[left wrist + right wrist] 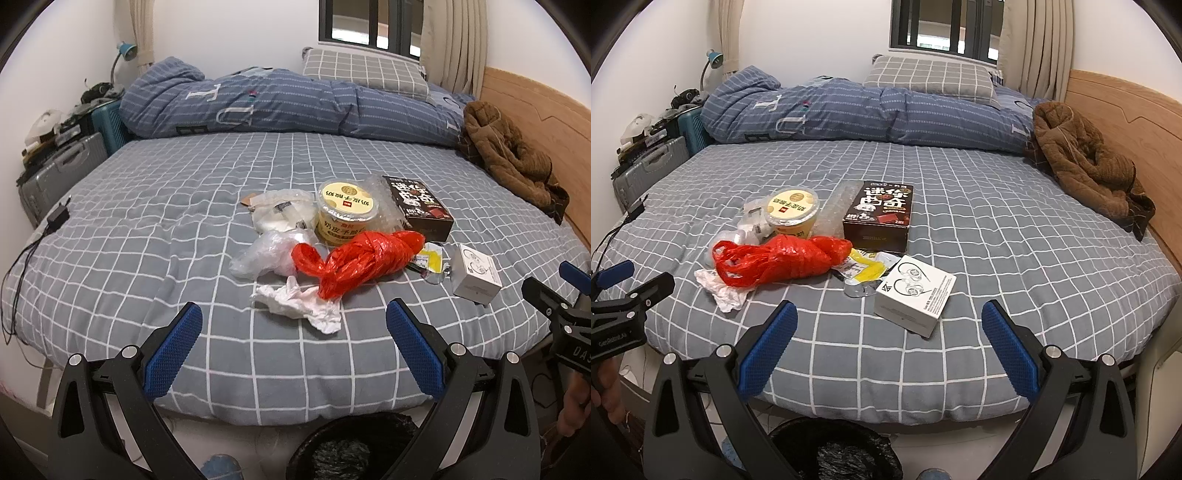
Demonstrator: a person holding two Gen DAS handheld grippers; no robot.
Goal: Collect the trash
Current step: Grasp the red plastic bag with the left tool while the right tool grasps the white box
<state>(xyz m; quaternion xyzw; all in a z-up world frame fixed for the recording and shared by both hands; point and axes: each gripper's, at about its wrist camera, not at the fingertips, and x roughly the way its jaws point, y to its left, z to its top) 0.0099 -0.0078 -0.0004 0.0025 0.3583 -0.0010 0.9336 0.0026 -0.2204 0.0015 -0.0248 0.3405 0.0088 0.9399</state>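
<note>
Hovering at near edge of bed (147,229): your left gripper (293,347) and right gripper (888,349), both spread wide, holding nothing. Trash heaped mid-bed: red bag (354,260) touching crumpled tissue (303,302) near side, yellow tub (347,210) far side, dark box (879,210) right of tub, white box (916,295) nearest right gripper. Black-lined bin (834,450) below bed edge.

On the bed (960,236), the trash clusters near its front edge: yogurt cup (792,210) behind the knotted plastic bag (783,260), crumpled tissue (720,290) before it, cookie box (881,208) rightward, earphone box (916,299) nearest the edge.
</note>
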